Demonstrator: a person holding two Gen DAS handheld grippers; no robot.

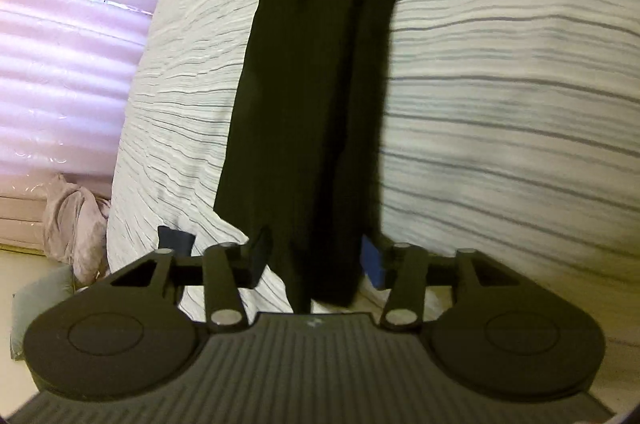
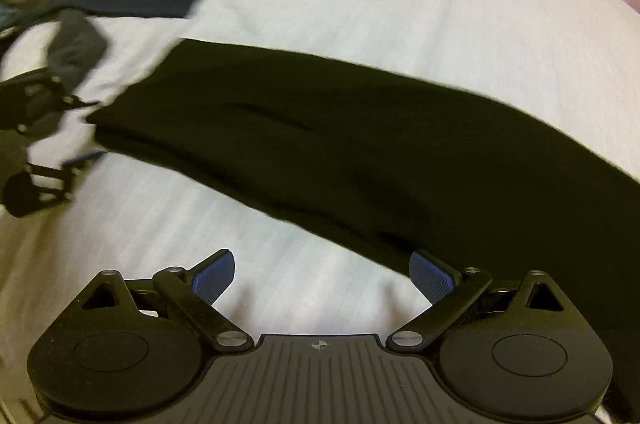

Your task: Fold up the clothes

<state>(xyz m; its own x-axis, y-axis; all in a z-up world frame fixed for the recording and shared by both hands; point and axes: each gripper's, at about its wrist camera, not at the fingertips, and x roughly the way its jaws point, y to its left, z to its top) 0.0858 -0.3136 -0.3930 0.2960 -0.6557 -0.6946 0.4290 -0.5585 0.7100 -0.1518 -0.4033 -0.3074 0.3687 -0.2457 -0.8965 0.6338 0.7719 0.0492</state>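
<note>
A long black garment (image 1: 320, 84) lies folded lengthwise on the white striped bedcover (image 1: 500, 104). In the left wrist view its near end runs between the fingers of my left gripper (image 1: 316, 258), whose jaws stand apart around the cloth without pinching it. In the right wrist view the same black garment (image 2: 360, 152) stretches from centre left to the right edge. My right gripper (image 2: 322, 278) is open and empty just before its near edge. The left gripper (image 2: 52, 140) shows at the garment's left end.
Several dark grey and navy clothes (image 2: 100, 0) lie in a heap at the far left of the bed. A pink curtain (image 1: 60, 44) hangs beyond the bed, with a bundled pale cloth (image 1: 72, 224) on the floor beside it.
</note>
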